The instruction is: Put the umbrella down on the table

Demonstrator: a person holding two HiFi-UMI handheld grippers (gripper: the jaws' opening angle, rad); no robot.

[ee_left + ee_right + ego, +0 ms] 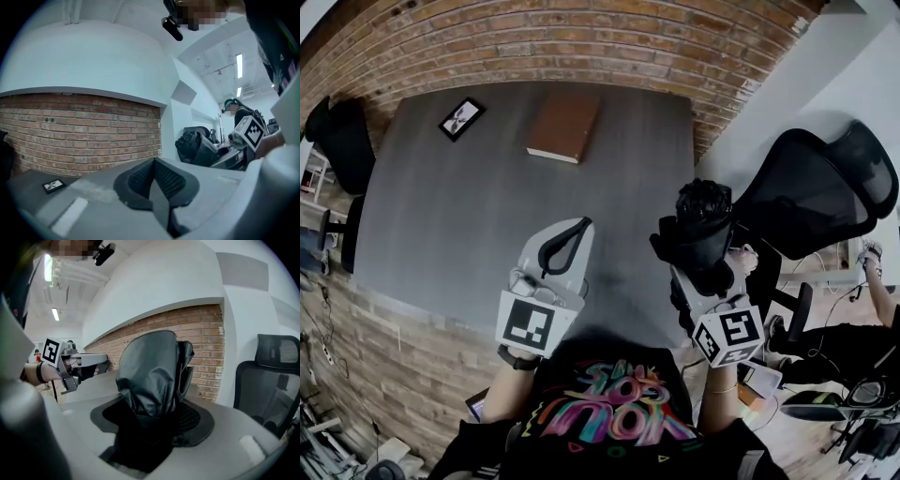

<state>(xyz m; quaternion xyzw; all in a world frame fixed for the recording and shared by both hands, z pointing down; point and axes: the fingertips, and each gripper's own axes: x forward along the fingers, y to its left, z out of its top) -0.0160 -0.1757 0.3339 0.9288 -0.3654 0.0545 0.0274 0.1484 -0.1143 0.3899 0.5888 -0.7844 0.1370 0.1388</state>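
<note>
A folded black umbrella [703,211] stands nearly upright in my right gripper [701,255], whose jaws are shut on its lower part, just off the right edge of the grey table [469,216]. In the right gripper view the umbrella's crumpled fabric [152,371] fills the space between the jaws of my right gripper [154,425] and hides the pads. My left gripper [581,225] hovers over the table's near edge, shut with nothing in it; the left gripper view shows its pads [140,180] pressed together. The umbrella [190,145] also shows there, to the right.
A brown book [563,126] and a small framed picture [461,118] lie at the table's far side, against a brick wall [581,37]. A black office chair [811,192] stands right of the umbrella. Another person's arm [877,281] is at the far right.
</note>
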